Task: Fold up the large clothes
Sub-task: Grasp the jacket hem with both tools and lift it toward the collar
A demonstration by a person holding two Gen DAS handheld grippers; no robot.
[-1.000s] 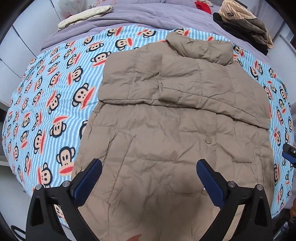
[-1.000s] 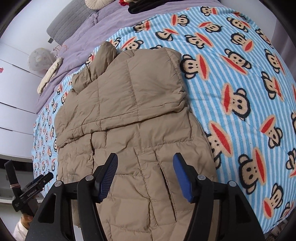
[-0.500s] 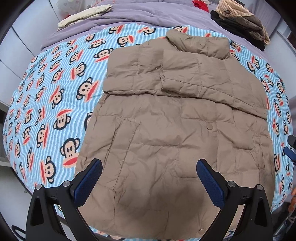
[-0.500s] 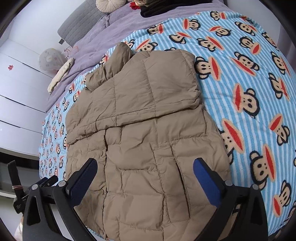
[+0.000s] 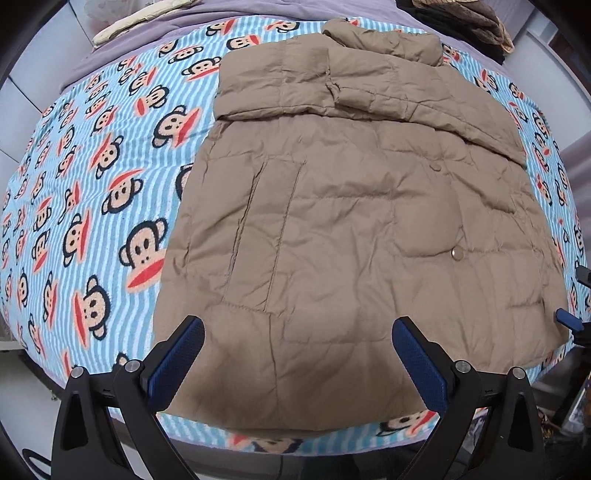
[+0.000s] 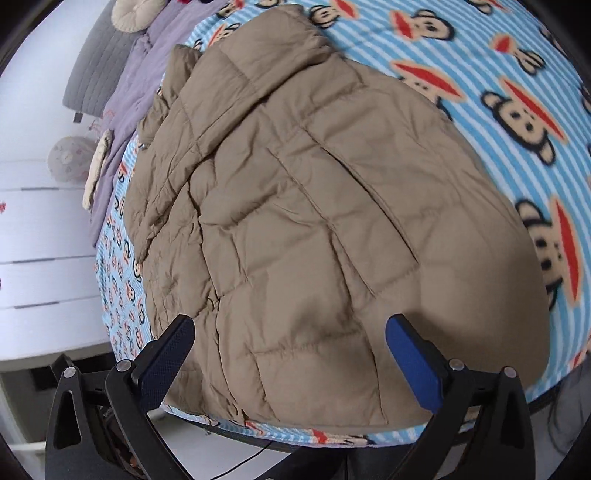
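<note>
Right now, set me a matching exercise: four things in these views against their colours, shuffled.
Things:
1. puffer jacket
2. blanket
3. left gripper finger pads
4. bedspread at the head of the bed

Colours:
a. blue
b. lilac
c. tan
d. light blue stripes with monkey faces

Pairs: 1-c, 2-d, 3-a, 4-b

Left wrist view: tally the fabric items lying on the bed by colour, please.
Tan quilted puffer jacket: 1
Blue-striped monkey-print blanket: 1
Lilac bedspread: 1
Cream folded cloth: 1
Dark clothing pile, brown on top: 1
Total: 5
</note>
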